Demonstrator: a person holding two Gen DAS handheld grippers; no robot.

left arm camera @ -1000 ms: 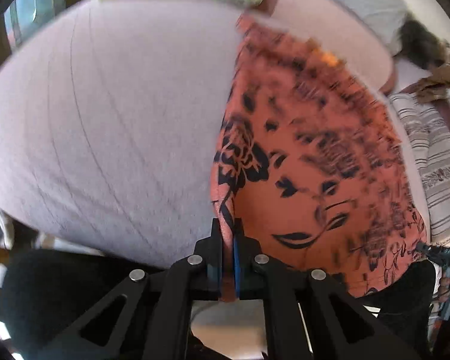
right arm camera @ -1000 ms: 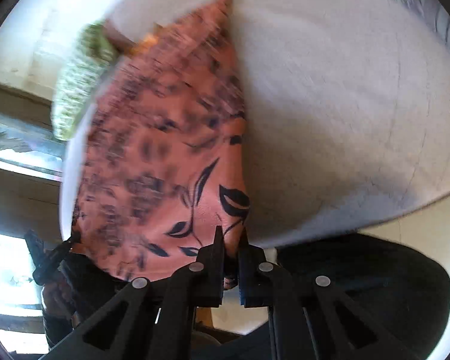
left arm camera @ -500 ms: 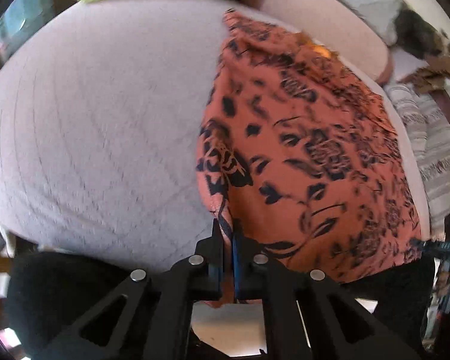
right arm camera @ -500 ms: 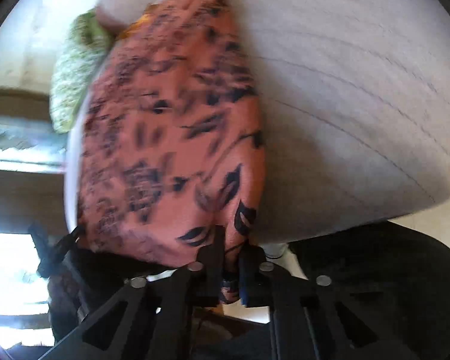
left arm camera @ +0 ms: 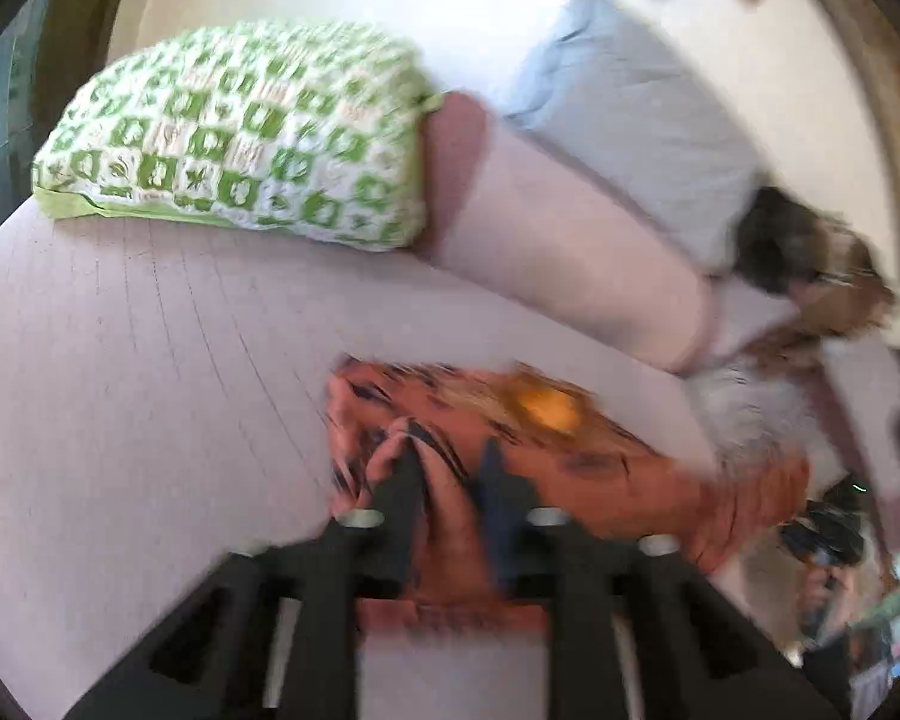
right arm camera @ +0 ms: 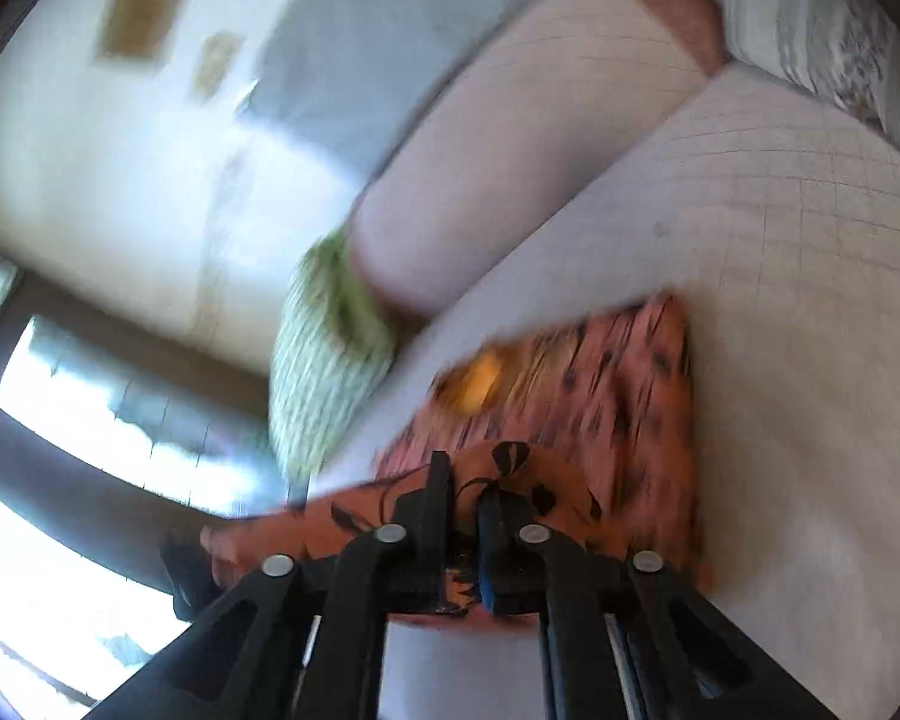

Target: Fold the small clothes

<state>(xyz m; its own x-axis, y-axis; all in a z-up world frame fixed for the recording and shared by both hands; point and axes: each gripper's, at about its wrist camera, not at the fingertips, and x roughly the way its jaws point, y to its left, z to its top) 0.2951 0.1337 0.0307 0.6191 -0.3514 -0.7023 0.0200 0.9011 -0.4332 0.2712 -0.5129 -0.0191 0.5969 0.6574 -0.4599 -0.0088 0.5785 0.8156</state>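
The pale quilted bed [left arm camera: 120,420] carries everything here, and on it the orange garment with the dark floral print [left arm camera: 600,450] lies doubled over, its near hem brought up over the rest, at about 6 o'clock in both wrist views. The main risk, as I judge it, is that the fold will not hold: both sets of fingers are opening at this moment with cloth between them, and the soft mattress gives little to press against, so the upper layer could slide or spring back, or lie skewed if one corner lets go ahead of the other. The left gripper [left arm camera: 447,474] has its fingers clearly apart, a ridge of fabric rising between them; a snag on withdrawal would drag that corner. The right gripper [right arm camera: 465,495] shows a narrower gap, with the hem in it (whether the pads still press on it is hard to tell through the blur). Around the garment, a long pink bolster [left arm camera: 570,240] lies at 1 o'clock in the left view, a green-and-white pillow [left arm camera: 240,138] at 11 o'clock, a striped cloth [right arm camera: 822,30] at 1 o'clock in the right view; none is in the way.
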